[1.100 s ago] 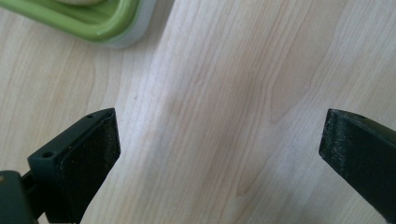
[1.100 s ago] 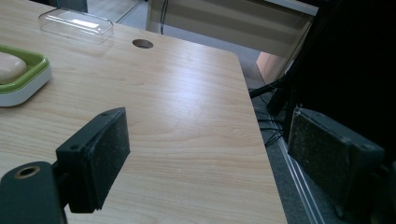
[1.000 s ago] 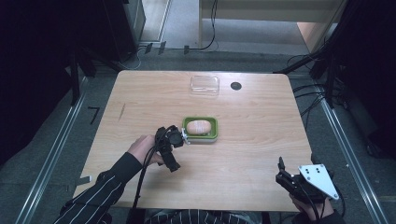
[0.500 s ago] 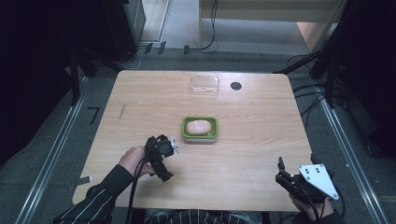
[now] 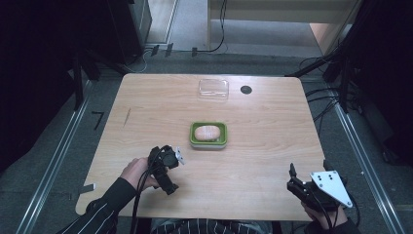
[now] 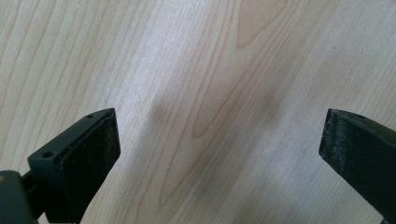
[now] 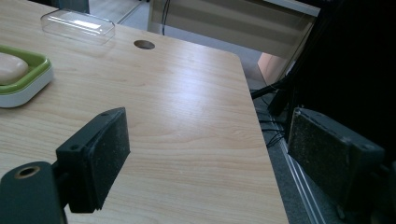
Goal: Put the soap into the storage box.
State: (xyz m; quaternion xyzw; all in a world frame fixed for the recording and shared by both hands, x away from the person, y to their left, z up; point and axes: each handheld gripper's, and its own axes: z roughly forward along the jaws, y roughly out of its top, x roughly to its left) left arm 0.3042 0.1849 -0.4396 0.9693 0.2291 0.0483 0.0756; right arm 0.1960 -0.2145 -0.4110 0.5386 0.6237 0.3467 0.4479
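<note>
A green-rimmed white dish [image 5: 195,141] holding a pinkish soap bar [image 5: 207,132] stands at mid-table. My left gripper [image 5: 165,168] is to the near left of it, apart from it and pointing down at the wood. Its own view has the left gripper [image 6: 219,149] open over bare wood, with nothing between the jaws. My right gripper [image 5: 307,173] sits at the table's near right corner. That right gripper [image 7: 208,144] is open and empty, and the dish [image 7: 32,79] with the soap [image 7: 8,67] lies far off to its left.
A clear plastic lid [image 5: 213,89] lies at the far middle of the table, beside a round cable hole [image 5: 246,89]. The right gripper view has the lid [image 7: 77,25] and the hole [image 7: 144,44] too. Cables and dark stands crowd the floor along the table's right edge.
My left gripper has drawn back from the dish's left side toward the near left of the table. The right gripper has stayed put.
</note>
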